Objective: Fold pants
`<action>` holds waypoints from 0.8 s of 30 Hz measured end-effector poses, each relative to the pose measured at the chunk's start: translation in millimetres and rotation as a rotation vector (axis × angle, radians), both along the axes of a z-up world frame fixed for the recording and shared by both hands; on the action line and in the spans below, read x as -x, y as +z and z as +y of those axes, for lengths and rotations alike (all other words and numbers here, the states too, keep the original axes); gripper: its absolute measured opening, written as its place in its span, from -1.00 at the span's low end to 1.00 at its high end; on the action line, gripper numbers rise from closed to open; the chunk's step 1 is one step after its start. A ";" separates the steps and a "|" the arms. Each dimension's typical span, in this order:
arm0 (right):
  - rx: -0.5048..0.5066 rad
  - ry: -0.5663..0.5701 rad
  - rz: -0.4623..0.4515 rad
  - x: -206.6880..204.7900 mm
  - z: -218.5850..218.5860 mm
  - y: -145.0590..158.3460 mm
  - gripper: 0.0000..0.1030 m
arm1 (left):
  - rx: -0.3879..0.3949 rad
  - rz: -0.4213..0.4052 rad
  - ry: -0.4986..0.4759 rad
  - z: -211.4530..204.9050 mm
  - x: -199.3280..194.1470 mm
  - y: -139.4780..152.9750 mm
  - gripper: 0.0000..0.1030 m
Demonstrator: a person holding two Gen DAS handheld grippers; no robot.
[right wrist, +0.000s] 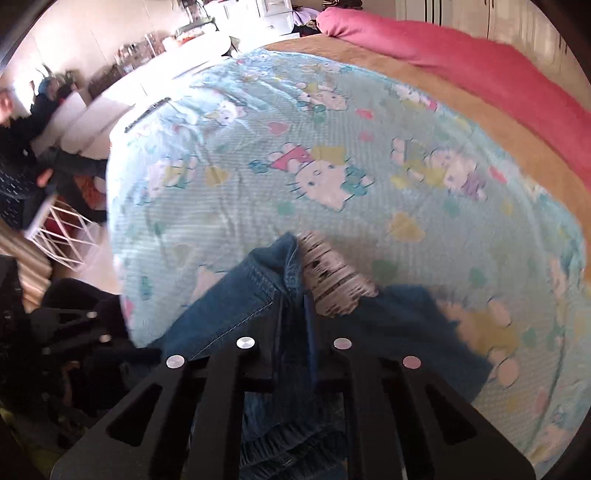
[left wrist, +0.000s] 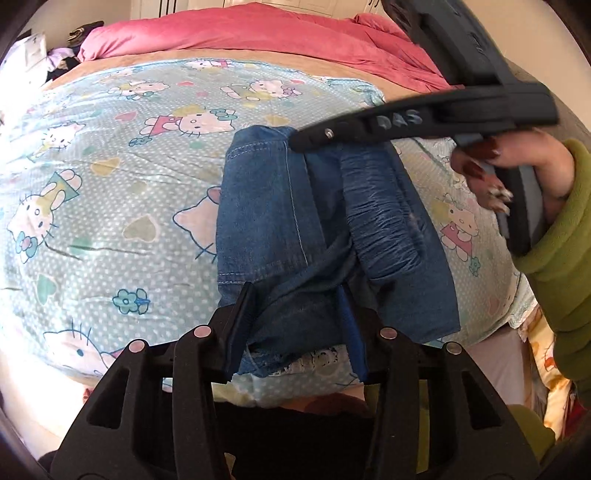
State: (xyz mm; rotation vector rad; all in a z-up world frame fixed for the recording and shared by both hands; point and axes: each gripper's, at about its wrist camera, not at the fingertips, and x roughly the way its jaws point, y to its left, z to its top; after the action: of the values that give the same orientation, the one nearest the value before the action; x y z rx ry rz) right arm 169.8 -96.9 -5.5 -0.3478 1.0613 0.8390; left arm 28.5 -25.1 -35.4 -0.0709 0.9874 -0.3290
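Denim is filling both views: the blue jeans (left wrist: 325, 236), already doubled into a thick bundle, are lying on the pale blue cartoon-cat bedsheet (left wrist: 110, 206) near the bed's front edge. I am holding the left gripper (left wrist: 299, 325) over the bundle's near end, its jaws partway apart with a ridge of denim between them and the pads apparently pressing its sides, though I cannot be sure the bite is firm. I am keeping the right gripper (right wrist: 295, 314) clamped nearly together on the bundle's far end, right beside the frayed whitish hem (right wrist: 332, 273); that view is smeared, so how many layers it is catching is hard to tell. My hand in the green fleece sleeve (left wrist: 554, 236) is working that tool's trigger. To do this fold well, I am aiming to pinch all the layers at each end, keeping both grips level and taut so the stack is not slipping apart, and steering clear of the pink duvet (left wrist: 240, 29) behind.
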 end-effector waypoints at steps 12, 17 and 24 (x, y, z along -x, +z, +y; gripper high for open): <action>-0.127 -0.097 -0.095 15.1 -40.7 33.2 -0.30 | 0.033 -0.005 0.017 5.3 8.5 14.8 -0.03; -0.155 -0.083 -0.222 57.2 -71.1 63.9 0.25 | 0.035 -0.037 0.016 4.5 11.4 29.4 0.13; -0.170 -0.053 -0.255 119.9 -98.7 58.1 0.33 | 0.030 -0.061 0.049 13.3 5.8 43.3 0.37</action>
State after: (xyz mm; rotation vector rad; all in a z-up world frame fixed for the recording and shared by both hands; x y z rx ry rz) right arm 49.9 -195.6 52.6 -0.2732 0.7535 0.8074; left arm 22.7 -11.7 8.0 -0.1117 0.9190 -0.2994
